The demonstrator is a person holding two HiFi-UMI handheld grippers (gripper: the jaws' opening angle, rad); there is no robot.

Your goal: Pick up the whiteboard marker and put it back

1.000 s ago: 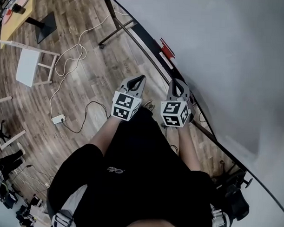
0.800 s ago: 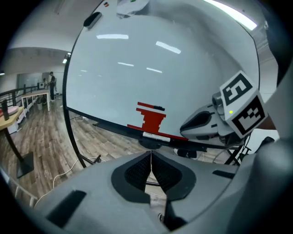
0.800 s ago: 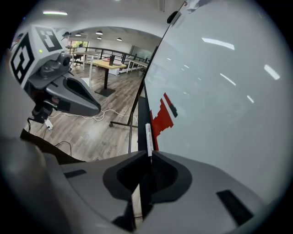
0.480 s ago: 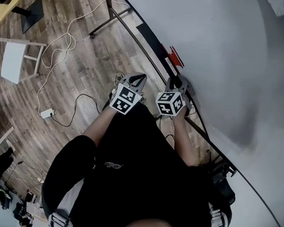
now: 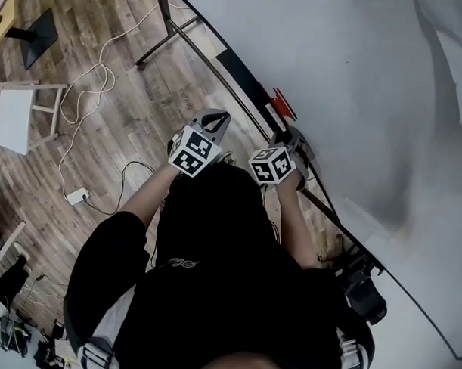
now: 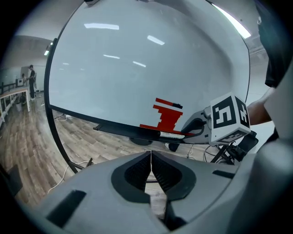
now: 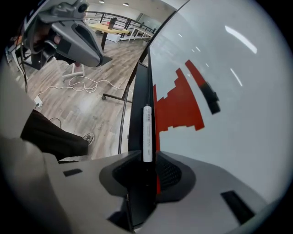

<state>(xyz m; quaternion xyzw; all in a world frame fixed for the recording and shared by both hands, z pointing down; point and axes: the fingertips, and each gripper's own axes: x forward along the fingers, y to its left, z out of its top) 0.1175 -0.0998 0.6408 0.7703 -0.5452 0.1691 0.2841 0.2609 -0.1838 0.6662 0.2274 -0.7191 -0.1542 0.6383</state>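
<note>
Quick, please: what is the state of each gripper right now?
Left hand-held gripper: closed, holding nothing.
Right hand-held gripper: open, with the near end of the whiteboard marker between its jaws; the marker lies on the tray.

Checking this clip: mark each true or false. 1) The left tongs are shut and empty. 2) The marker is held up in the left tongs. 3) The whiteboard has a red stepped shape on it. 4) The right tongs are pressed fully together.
1) True. The left tongs have their jaws together with nothing between them.
2) False. The marker lies along the tray at the foot of the whiteboard, with its near end between the jaws of the right tongs.
3) True. The red shape sits just above the tray.
4) False. The right tongs' jaws stand apart, one on each side of the marker's near end.
</note>
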